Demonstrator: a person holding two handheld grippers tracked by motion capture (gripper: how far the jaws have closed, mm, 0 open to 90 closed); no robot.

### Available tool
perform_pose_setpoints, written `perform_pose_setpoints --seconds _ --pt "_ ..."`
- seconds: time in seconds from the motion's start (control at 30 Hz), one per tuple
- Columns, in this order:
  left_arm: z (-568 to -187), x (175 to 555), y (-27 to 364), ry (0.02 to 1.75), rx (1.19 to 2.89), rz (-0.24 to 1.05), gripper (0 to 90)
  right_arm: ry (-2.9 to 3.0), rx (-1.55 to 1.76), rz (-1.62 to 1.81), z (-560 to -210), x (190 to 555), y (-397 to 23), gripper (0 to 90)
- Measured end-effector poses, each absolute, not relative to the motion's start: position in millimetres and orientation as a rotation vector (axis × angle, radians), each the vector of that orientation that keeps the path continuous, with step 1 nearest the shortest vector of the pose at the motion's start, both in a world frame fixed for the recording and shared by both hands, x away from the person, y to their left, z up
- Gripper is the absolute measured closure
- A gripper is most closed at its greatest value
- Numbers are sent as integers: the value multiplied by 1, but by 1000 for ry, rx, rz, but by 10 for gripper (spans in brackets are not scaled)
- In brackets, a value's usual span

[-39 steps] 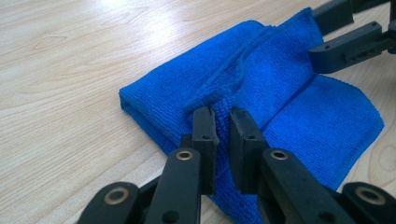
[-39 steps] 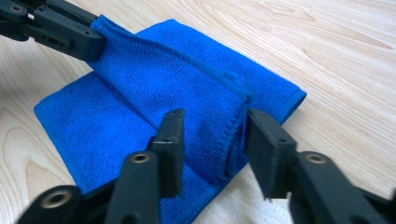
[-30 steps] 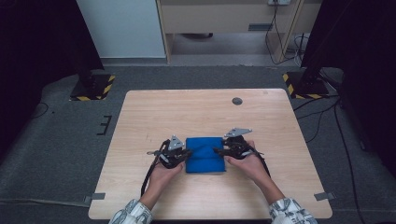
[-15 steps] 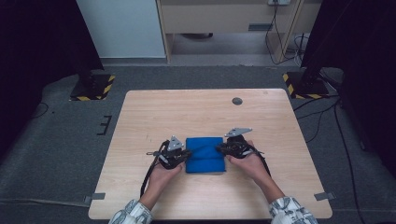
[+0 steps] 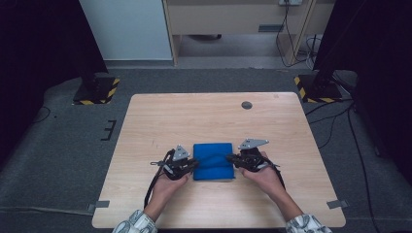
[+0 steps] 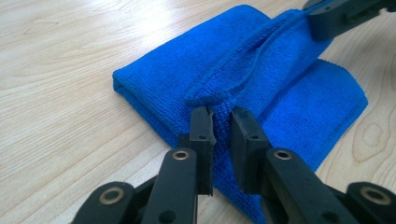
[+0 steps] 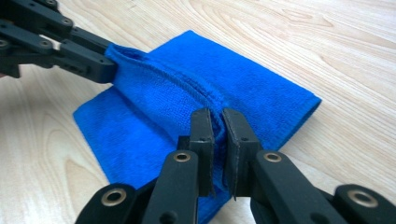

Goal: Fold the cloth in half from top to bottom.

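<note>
Now at near-centre of bench (image 5: pixel 145 121): folded blue cloth (image 5: pixel 213 161), flat, both claws at its opposite short sides. Left claw (image 5: pixel 194 165) on cloth's left edge, right claw (image 5: pixel 230 158) on its right edge, pointing at each other across it. Left claw (image 6: pixel 219 112) nearly closed, pinching raised top-layer hem. Right claw (image 7: pixel 218 114) just been closing, now nearly closed too, same hem between its jaws. Hem stands up as a ridge running claw to claw, left to right across bench in high view. Lower layers lying flat on wood. In left gripper view, right claw's jaws at far end of ridge, upper right; in right gripper view, left claw's jaws at far end, upper left. Key relation: held edge spans between both claws, fold body under and to either side of it. Likely next: lift hem together, peel top layer open; equal reach both hands. Risk: pinch thin, could slip or drag lower layers along.
</note>
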State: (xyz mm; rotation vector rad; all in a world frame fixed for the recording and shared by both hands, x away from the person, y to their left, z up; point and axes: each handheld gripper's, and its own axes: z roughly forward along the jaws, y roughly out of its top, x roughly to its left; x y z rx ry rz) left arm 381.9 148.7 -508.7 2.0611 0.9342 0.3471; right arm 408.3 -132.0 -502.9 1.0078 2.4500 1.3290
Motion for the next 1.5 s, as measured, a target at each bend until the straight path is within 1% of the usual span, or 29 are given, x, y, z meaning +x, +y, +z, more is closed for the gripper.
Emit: perform_pose_setpoints --seconds 0.17,0.33,0.4,0.67,0.77,0.87,0.97,1.07,1.27,1.5 --pt "-508 380 149 931 2066 343 781 2458 972 1326 -503 400 -131 822" --pt "-509 373 155 951 2078 346 693 2478 951 1302 -507 392 -131 801" --pt "-508 372 159 959 2067 346 676 2487 945 1293 -509 388 -131 797" --pt "-501 366 169 963 2029 347 673 2500 907 1274 -512 378 -134 793" --pt "-500 369 171 978 2004 360 670 2504 907 1274 -514 375 -136 782" --pt "-501 373 170 986 1990 383 657 2513 891 1270 -516 371 -137 749" --pt "-504 380 166 990 1977 408 631 2519 878 1261 -516 366 -136 691" --pt "-506 383 161 979 1987 407 613 2514 877 1283 -511 363 -136 641" --pt "-512 377 150 939 2065 400 594 2448 895 1340 -499 363 -136 568" --pt "-517 372 146 917 2115 399 581 2440 898 1231 -510 369 -127 474"
